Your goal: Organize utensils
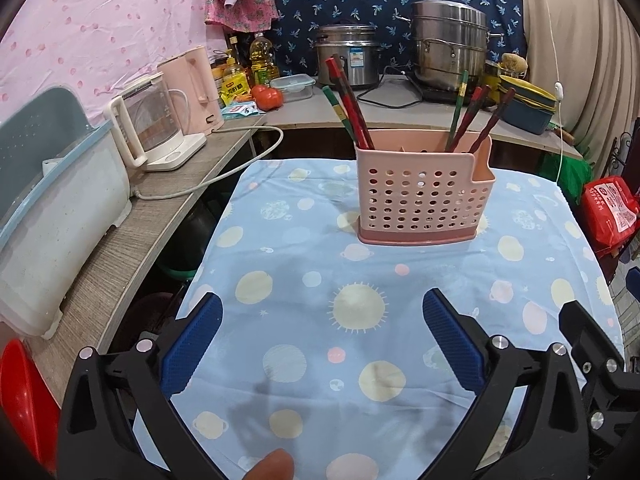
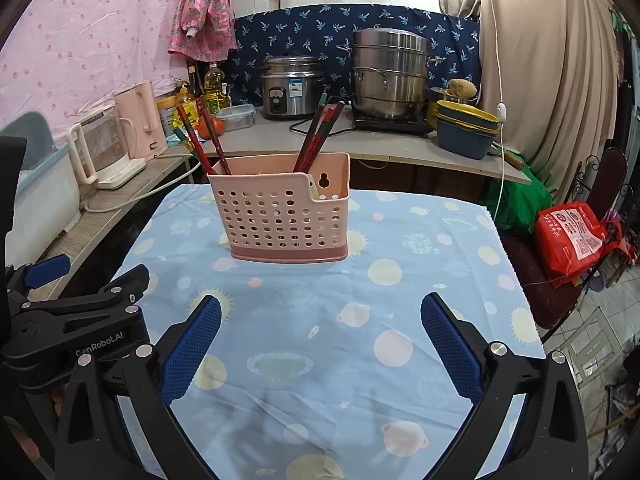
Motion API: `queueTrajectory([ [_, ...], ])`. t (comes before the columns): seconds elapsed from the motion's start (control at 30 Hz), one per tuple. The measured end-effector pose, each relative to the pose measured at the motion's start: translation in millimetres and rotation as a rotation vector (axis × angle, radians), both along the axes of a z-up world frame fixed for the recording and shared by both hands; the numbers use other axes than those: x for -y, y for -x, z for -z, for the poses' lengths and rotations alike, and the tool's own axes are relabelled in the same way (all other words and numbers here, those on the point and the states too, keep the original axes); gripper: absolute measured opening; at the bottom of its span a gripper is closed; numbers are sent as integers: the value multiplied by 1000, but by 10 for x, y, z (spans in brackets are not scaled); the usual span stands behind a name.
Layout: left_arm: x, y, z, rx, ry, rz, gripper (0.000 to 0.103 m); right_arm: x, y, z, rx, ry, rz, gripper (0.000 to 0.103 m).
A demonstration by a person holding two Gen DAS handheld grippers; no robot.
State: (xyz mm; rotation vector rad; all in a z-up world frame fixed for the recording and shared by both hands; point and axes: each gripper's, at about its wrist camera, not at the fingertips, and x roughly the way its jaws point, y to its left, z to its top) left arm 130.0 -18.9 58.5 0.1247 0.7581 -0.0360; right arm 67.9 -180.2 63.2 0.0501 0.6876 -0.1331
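A pink perforated utensil holder (image 1: pixel 420 196) (image 2: pixel 280 216) stands upright on the far half of a table under a light blue planet-print cloth (image 1: pixel 360 340) (image 2: pixel 340 320). Red, green and dark chopsticks (image 1: pixel 348 104) (image 2: pixel 200 140) lean out of its left end. More chopsticks (image 1: pixel 476 120) (image 2: pixel 318 136) lean out of its right part. My left gripper (image 1: pixel 322 320) is open over the near cloth, well short of the holder, with nothing between its blue pads. My right gripper (image 2: pixel 320 320) is likewise open and empty. In the right wrist view the left gripper's body (image 2: pixel 80 320) shows at the left edge.
Two kettles (image 1: pixel 160 120) (image 2: pixel 112 144) and a white bin (image 1: pixel 52 220) stand on the left counter. On the back counter are a rice cooker (image 1: pixel 348 60), a steel steamer pot (image 1: pixel 448 48), oil bottles, a tomato and stacked bowls (image 2: pixel 468 128). A red bag (image 2: pixel 568 240) lies on a chair at right.
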Motion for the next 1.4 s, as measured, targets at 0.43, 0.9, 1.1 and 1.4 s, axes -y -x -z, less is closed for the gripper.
queueTrajectory([
  [0.43, 10, 2, 43, -11, -16, -12, 96, 7, 20, -4, 7, -16, 5, 97],
  [0.9, 47, 28, 78, -17, -23, -4, 96, -51, 14, -4, -5, -17, -6, 97],
  [1.1, 50, 26, 88, -21, -22, -5, 96, -49, 17, 2, -8, -18, -5, 97],
  [1.4, 52, 27, 107, -18, -29, -9, 96, -36, 23, 6, -5, -15, -4, 97],
])
